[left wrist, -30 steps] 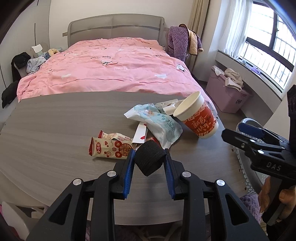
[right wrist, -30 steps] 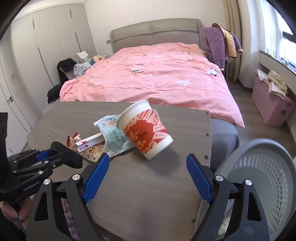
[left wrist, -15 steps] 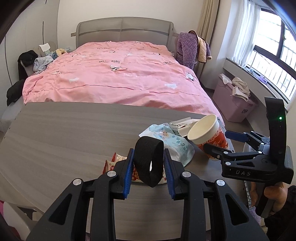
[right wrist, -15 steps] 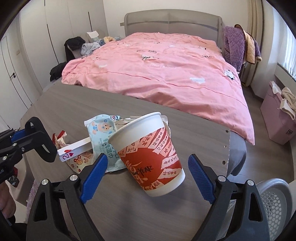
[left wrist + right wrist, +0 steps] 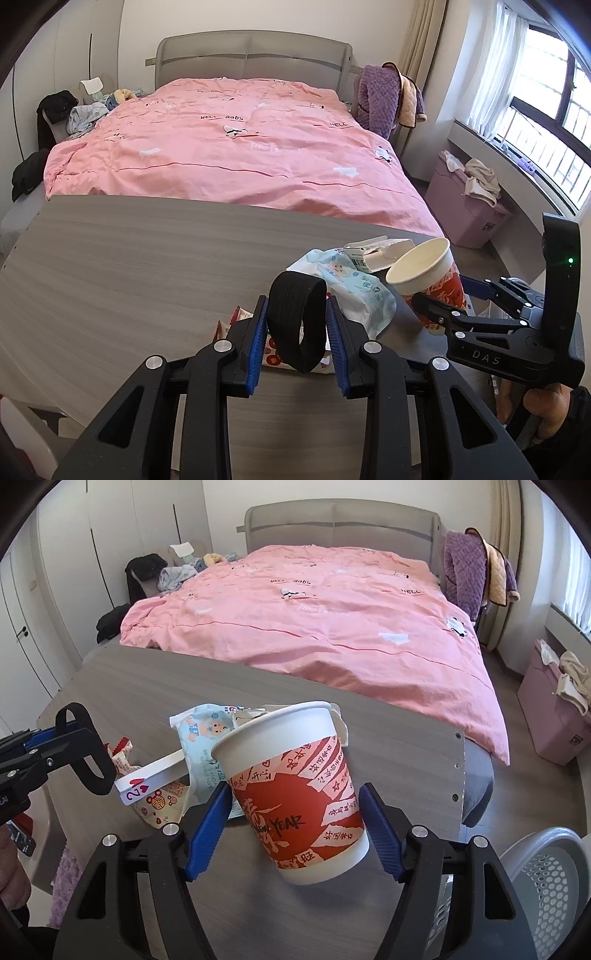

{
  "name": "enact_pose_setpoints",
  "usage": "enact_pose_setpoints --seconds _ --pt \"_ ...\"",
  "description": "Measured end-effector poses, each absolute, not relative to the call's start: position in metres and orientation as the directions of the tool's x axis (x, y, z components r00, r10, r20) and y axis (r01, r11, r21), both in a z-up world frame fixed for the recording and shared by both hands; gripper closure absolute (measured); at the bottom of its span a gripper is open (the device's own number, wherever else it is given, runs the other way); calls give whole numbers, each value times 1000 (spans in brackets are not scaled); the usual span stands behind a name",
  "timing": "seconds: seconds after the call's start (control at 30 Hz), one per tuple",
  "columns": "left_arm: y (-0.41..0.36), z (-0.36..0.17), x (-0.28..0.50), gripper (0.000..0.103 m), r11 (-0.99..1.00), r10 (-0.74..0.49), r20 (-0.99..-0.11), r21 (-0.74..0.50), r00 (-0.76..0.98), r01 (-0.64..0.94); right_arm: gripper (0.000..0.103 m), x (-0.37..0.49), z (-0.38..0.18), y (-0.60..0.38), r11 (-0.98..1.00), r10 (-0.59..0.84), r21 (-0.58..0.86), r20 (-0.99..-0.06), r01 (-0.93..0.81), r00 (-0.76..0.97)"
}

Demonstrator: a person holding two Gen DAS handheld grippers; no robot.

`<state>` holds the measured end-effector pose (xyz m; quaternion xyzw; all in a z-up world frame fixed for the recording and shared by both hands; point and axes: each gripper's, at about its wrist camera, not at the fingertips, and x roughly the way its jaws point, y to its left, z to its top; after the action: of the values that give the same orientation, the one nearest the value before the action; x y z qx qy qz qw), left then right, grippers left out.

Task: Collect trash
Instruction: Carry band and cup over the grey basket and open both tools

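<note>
My left gripper (image 5: 297, 325) is shut on a black fabric loop (image 5: 297, 325) and holds it above the grey table (image 5: 129, 266). My right gripper (image 5: 295, 812) has its blue pads on both sides of a red and white paper cup (image 5: 299, 794), which tilts at the table's right end; the pads look to be touching it. The cup also shows in the left wrist view (image 5: 428, 280). Beside it lie a light blue wipes pack (image 5: 201, 738), a playing card (image 5: 147, 779) and a red-patterned snack wrapper (image 5: 162, 805).
A white mesh waste basket (image 5: 546, 886) stands on the floor right of the table. A pink bed (image 5: 229, 155) lies behind the table. A pink storage box (image 5: 469, 218) sits under the window. The table's right edge (image 5: 460, 775) is close to the cup.
My left gripper lifted the black loop off the table and drew back. My right gripper moved in around the cup and narrowed its jaws onto it.
</note>
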<state>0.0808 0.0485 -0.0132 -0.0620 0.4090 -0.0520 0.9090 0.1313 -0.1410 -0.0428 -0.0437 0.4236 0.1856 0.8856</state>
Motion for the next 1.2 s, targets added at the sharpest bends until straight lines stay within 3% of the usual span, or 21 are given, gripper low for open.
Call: enact_pose_setpoints --seconds 0.53,1.2 --pt "26 -6 68 73 979 -202 -720 -159 664 125 34 77 -25 -179 953 302 213 -726 -215 618" --pt "-85 10 69 73 916 -347 -713 -120 609 382 34 9 10 -319 960 70 249 -664 132 744"
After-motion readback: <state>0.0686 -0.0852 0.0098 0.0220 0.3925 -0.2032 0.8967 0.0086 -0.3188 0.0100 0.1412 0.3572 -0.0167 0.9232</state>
